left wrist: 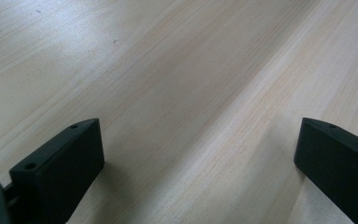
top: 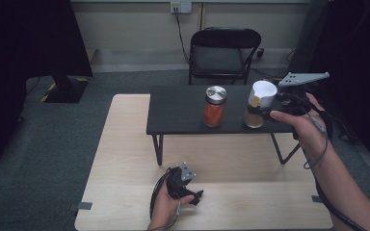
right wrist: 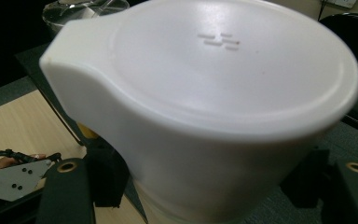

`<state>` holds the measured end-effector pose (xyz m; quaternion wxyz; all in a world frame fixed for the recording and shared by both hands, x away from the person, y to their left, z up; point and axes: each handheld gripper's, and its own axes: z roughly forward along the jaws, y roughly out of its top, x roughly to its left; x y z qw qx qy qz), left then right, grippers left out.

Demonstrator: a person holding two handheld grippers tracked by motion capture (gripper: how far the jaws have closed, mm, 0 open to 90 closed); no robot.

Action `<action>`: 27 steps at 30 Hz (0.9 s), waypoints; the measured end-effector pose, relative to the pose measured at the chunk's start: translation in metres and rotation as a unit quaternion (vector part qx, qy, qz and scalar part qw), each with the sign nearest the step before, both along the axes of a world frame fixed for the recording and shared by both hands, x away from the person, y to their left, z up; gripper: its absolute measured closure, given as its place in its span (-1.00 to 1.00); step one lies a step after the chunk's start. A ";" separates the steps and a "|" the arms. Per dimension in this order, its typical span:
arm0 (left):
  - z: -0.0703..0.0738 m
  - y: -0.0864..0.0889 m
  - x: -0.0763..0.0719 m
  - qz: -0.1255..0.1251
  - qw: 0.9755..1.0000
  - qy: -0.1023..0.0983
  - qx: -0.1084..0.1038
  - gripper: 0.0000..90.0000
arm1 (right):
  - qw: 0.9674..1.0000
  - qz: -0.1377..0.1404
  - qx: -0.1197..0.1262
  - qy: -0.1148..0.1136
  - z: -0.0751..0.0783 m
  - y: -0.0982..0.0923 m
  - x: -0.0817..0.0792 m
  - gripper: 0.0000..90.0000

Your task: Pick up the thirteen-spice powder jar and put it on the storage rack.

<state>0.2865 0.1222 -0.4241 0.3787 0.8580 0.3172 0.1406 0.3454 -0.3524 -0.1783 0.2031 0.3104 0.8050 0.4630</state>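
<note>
The right gripper (top: 272,102), held at the right end of a low black shelf-table (top: 183,115), is clenched on a white plastic container with a domed lid (top: 262,95); in the right gripper view its two black jaws press against opposite sides of this white container (right wrist: 223,107), whose lid, marked with a small embossed pattern, faces the camera at a tilt. In the high view the container leans toward the left and sits above, apparently just touching, a small clear glass jar of brown contents (top: 253,118), which stands on the shelf-table near its front edge. The right hand (top: 301,120) grasps the gripper body, with the grey three-cornered plate (top: 302,78) on top and a cable trailing along the forearm. To the left of the brown jar, well apart from it, stands a glass jar with a silver metal lid and orange-red contents (top: 215,107). The shelf-table stands on a larger light wooden table (top: 125,159). At the near edge of that table, the left gripper (top: 196,196) rests in the left hand (top: 166,209); the left gripper view shows its jaws released and spread wide over bare wood grain (left wrist: 191,102), with nothing between them. Beyond the tables stands a black folding chair (top: 224,53) on grey carpet.
</note>
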 end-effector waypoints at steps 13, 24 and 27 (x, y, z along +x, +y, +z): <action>0.000 0.000 0.000 0.000 1.000 0.000 0.000 -0.98 | 1.000 -0.003 0.001 0.005 -0.002 0.003 0.007 -0.32; 0.000 0.000 0.000 0.000 1.000 0.000 0.000 -0.98 | 1.000 -0.004 -0.001 0.005 -0.003 0.004 0.008 -0.32; 0.000 0.000 0.000 0.000 1.000 0.000 0.000 -0.98 | 1.000 -0.002 -0.002 0.003 -0.004 0.004 0.008 -0.32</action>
